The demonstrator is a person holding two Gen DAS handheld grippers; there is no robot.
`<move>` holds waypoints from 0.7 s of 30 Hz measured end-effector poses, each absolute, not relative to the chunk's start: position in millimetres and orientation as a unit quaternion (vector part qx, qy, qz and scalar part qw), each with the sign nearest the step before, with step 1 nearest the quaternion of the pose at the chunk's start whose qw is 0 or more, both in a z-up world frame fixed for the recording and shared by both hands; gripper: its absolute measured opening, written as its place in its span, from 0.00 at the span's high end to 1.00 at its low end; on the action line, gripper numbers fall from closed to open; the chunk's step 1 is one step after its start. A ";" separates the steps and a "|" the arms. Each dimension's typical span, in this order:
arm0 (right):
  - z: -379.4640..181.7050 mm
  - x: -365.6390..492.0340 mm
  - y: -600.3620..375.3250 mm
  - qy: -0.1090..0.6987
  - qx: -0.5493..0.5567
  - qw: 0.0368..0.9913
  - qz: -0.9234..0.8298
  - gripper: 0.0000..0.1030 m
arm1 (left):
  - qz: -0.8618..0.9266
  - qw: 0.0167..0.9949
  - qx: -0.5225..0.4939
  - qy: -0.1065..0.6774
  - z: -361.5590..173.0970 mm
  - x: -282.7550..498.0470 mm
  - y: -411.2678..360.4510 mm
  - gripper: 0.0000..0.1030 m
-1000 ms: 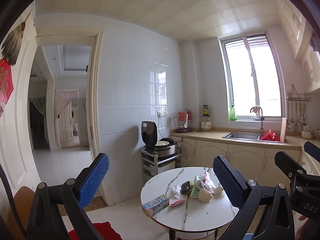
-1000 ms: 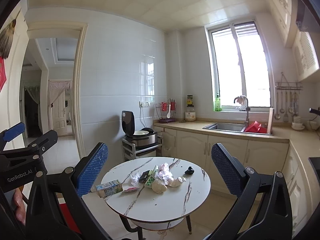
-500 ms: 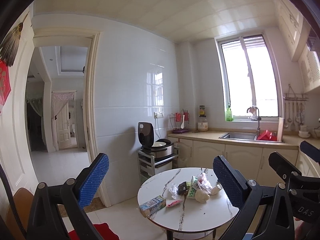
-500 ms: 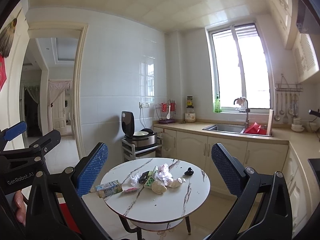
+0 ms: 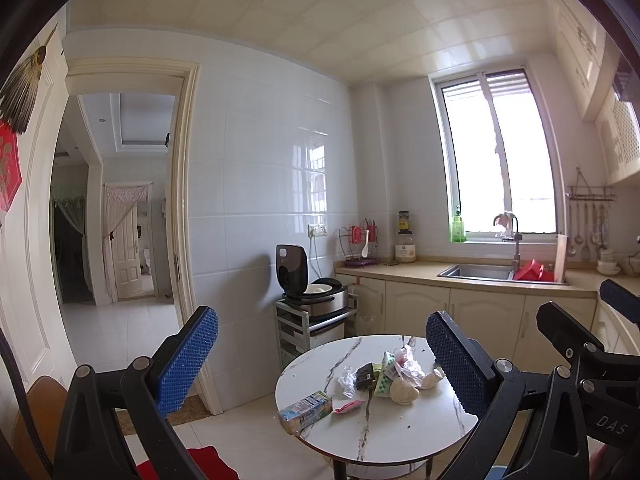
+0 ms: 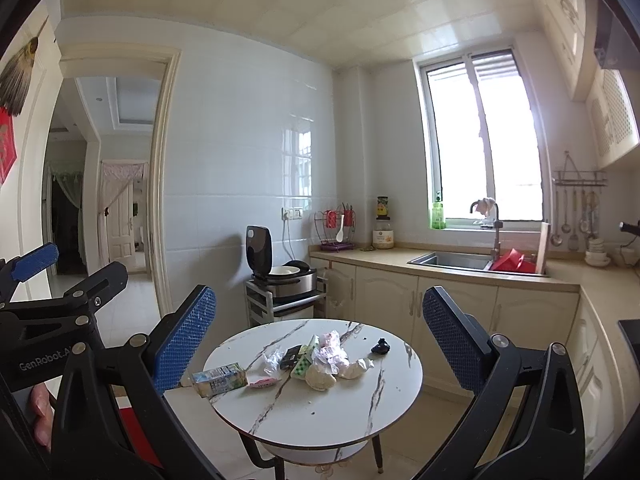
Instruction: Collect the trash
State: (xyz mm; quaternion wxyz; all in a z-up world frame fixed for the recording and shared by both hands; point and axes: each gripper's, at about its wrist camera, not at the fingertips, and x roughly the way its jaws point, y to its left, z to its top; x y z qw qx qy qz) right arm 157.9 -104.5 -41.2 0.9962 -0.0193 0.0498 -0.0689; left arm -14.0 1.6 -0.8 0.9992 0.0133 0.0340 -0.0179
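Here the left gripper (image 5: 322,356) is held up in the air with its two blue-padded fingers (image 5: 187,352) spread wide and nothing between them. Framed in the gap between those fingers, and well beyond the tips, stands a round marble-patterned table (image 5: 400,432). Going left to right across it in the left wrist view: a small drink carton (image 5: 306,411) lies on its side near the table's left edge, closest to the left finger; just right of it is a pink wrapper (image 5: 347,406); behind that a crumpled clear wrapper (image 5: 347,380); then a dark packet (image 5: 365,372), a green-and-white packet (image 5: 383,376) and a crumpled pink-and-white bag (image 5: 408,364), all bunched together; a pale round lump (image 5: 403,391) lies in front of the bunch, near the right finger.

Past the right finger in that view, the other tool's black frame shows at the picture's edge.

The right gripper (image 6: 319,342) likewise has its fingers (image 6: 450,340) wide apart and empty. The same table (image 6: 320,416) sits between them, well short of contact, with the carton (image 6: 219,378) nearest the left finger, the trash bunch (image 6: 328,354) in the middle, and a small dark scrap (image 6: 381,347) lying apart from the pile toward the right finger. Behind the left finger stands an open rice cooker (image 6: 280,268) on a small rack; behind the right finger runs a counter with a sink (image 6: 448,260).
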 end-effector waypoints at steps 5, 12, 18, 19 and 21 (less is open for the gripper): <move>-43.4 156.7 -104.4 0.050 -0.018 0.996 -0.069 0.00 | -0.018 0.999 0.015 0.035 -0.8 -15.1 1.9 0.01; -43.1 156.6 -104.5 0.049 -0.018 0.996 -0.069 0.00 | -0.019 0.999 0.018 0.035 -0.2 -15.0 -0.2 0.01; -42.7 156.9 -104.2 0.051 -0.018 0.996 -0.069 0.00 | -0.019 0.999 0.018 0.037 1.7 -14.5 0.3 0.01; -42.9 156.8 -104.2 0.051 -0.018 0.996 -0.069 0.00 | -0.020 0.999 0.019 0.037 1.6 -14.7 0.1 0.01; -42.6 156.8 -104.3 0.051 -0.018 0.996 -0.069 0.00 | -0.019 0.999 0.019 0.037 1.8 -14.3 0.5 0.01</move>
